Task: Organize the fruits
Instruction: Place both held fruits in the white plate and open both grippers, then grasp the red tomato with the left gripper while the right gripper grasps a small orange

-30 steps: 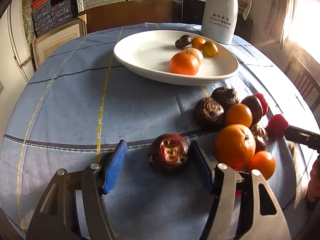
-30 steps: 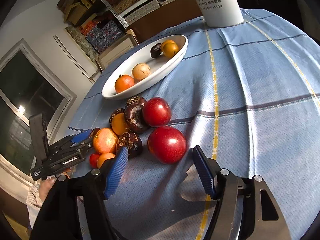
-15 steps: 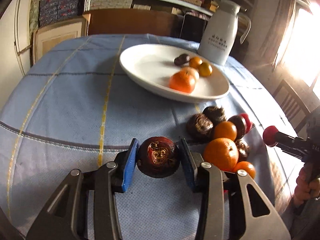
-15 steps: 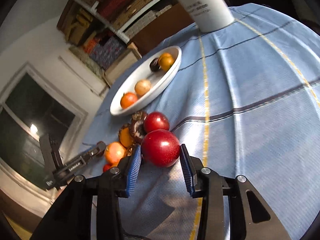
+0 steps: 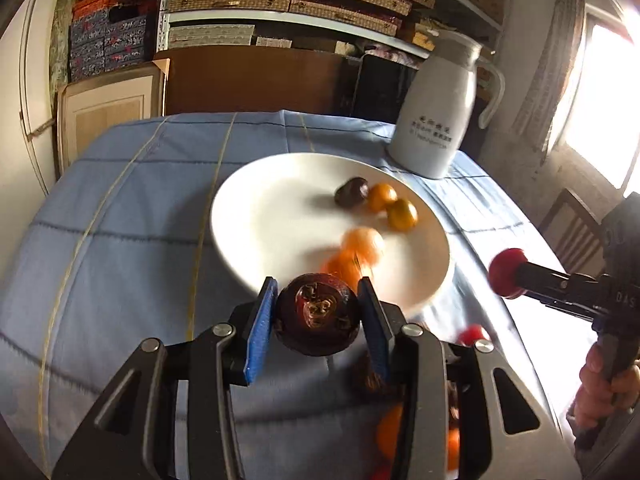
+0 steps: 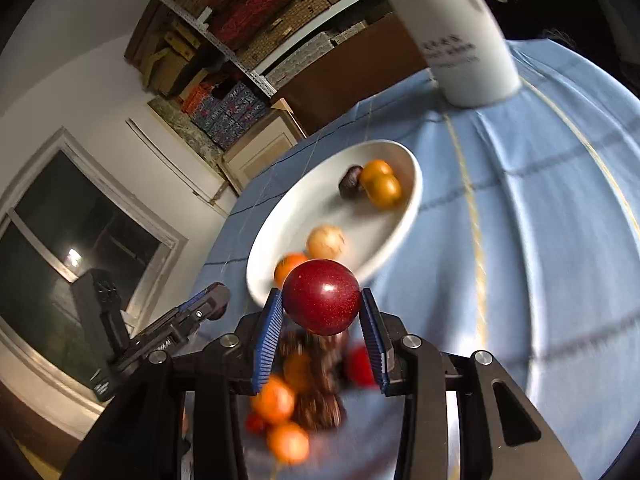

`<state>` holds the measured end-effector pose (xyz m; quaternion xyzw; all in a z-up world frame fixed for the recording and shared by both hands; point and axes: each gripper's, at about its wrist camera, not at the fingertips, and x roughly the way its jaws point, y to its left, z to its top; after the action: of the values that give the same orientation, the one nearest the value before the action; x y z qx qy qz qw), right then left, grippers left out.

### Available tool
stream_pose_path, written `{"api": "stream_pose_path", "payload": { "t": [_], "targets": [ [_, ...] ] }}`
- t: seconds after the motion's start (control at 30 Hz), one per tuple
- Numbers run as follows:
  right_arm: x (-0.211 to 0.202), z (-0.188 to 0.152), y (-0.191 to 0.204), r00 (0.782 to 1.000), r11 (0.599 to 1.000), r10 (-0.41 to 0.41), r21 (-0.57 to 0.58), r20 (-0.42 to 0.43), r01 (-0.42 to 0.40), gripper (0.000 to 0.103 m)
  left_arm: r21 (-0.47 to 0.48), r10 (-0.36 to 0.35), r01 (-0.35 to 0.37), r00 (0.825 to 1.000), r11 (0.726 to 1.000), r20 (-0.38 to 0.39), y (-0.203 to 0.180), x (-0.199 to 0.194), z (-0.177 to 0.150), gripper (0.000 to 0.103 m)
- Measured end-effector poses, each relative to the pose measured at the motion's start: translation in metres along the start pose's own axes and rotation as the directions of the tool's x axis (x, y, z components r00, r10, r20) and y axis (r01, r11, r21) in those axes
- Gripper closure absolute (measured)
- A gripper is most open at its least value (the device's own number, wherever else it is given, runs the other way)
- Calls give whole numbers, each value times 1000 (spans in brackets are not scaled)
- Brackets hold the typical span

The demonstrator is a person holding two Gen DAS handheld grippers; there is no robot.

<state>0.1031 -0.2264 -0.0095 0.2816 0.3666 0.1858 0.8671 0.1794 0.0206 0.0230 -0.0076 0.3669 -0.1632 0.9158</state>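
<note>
My left gripper (image 5: 318,316) is shut on a dark purple mangosteen (image 5: 316,314) and holds it in the air before the near rim of the white plate (image 5: 256,216). My right gripper (image 6: 322,312) is shut on a red apple (image 6: 321,297), lifted above the fruit pile (image 6: 304,400), near the plate (image 6: 280,236). The plate holds a dark fruit (image 5: 351,192), two small yellow-orange fruits (image 5: 401,214) and two oranges (image 5: 362,242). The right gripper with its apple also shows at the right of the left wrist view (image 5: 506,272).
A white thermos jug (image 5: 436,116) stands behind the plate on the blue tablecloth (image 5: 120,240). Loose oranges, mangosteens and a red fruit (image 5: 472,336) lie on the cloth below the grippers. Shelves with boxes stand beyond the table; a chair (image 5: 572,228) is at the right.
Both grippers closed on their fruits, then lifted them off the cloth and moved toward the plate. The pile now lies below the fingers.
</note>
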Motion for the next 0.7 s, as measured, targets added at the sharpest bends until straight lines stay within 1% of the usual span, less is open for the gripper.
{"api": "stream_pose_path", "payload": {
  "t": [0.03,0.1,0.13,0.17,0.2,0.23,0.3,0.33,0.37,0.43,0.57,0.7],
  "targets": [
    [11,7,4,1000,1000,-17,-17,-3,17,64,0,16,-16,1000,1000,-5,-1,8,4,62],
    [32,17,9,998,997,-63,-49,-1,63,63,-10,25,-26,1000,1000,-15,2,21,7,62],
    [41,21,10,996,994,-84,-68,9,85,61,-18,23,-23,1000,1000,-19,4,28,8,54],
    [46,22,10,995,993,-93,-77,20,94,57,-24,25,-25,999,999,-21,6,34,7,39],
    [48,23,10,995,992,-96,-84,36,99,42,-27,27,-27,999,999,-22,9,37,6,32],
    [49,23,8,994,991,-97,-90,48,101,36,-23,19,-19,1000,1000,-24,11,39,4,25],
    [44,23,6,993,990,-95,-97,63,101,36,-15,17,-18,999,1000,-31,13,39,3,24],
    [40,23,6,993,991,-89,-93,74,95,36,-15,22,-22,999,1000,-26,12,36,3,21],
    [36,23,4,993,993,-77,-81,87,84,36,-15,22,-22,1000,1000,-15,11,33,2,15],
    [34,20,0,995,995,-70,-71,75,75,35,-1,26,-26,1000,1000,-1,7,27,-1,12],
    [39,11,-5,996,995,-88,-51,34,90,35,60,62,-63,998,996,12,-4,17,-14,11],
    [33,2,-9,995,994,-97,-38,40,98,34,66,69,-70,997,995,18,-8,6,-30,8]
  ]
}}
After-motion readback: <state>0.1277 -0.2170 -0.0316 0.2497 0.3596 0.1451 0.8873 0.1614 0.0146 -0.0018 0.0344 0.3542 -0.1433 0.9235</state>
